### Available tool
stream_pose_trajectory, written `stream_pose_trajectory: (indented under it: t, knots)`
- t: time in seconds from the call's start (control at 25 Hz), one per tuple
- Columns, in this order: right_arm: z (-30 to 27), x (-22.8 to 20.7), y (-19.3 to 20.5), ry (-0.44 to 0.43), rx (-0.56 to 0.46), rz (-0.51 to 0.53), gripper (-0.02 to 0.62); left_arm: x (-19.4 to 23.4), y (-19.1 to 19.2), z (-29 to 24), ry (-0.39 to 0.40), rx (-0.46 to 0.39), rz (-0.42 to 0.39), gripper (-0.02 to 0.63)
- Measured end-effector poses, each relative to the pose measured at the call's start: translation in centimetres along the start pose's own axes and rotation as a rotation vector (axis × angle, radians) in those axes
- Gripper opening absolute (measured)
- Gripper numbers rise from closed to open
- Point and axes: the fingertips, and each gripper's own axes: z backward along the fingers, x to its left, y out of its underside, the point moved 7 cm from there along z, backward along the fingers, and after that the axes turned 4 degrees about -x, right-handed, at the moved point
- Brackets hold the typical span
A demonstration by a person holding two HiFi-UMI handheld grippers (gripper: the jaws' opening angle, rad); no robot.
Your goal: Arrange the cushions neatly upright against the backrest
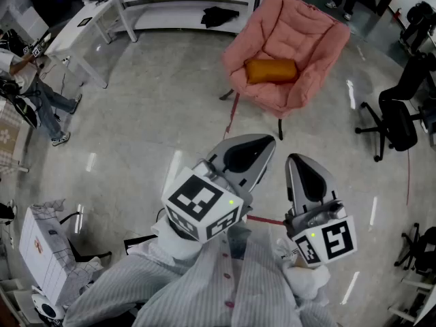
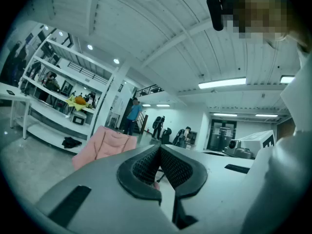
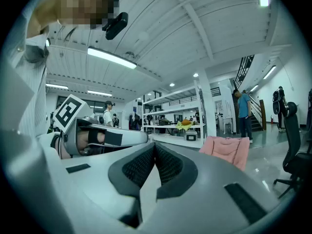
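Observation:
A pink padded chair [image 1: 289, 50] stands on the grey floor ahead, with an orange cushion [image 1: 271, 69] lying flat on its seat. The chair also shows small in the left gripper view [image 2: 105, 145] and in the right gripper view [image 3: 226, 150]. Both grippers are held close to the person's body, well short of the chair. My left gripper [image 1: 253, 139] is shut with nothing in it, its jaws meeting at the tip [image 2: 159, 147]. My right gripper [image 1: 294, 158] is shut and empty too, jaws together [image 3: 154, 145].
Black office chairs [image 1: 398, 111] stand to the right of the pink chair. White shelving [image 1: 184, 5] with a dark item on it runs along the back, a white table [image 1: 82, 39] stands at the left. A person [image 1: 30, 90] stands at far left. A red line [image 1: 235, 111] crosses the floor.

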Motion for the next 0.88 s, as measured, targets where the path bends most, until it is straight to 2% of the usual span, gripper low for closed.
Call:
stream_pose_trajectory:
  t: [0.88]
  knots:
    - [2.8, -3.3, 0.5, -0.021, -0.027, -0.021, 0.014, -1.7, 1.2, -2.3, -0.072, -0.003, -0.038, 0.011]
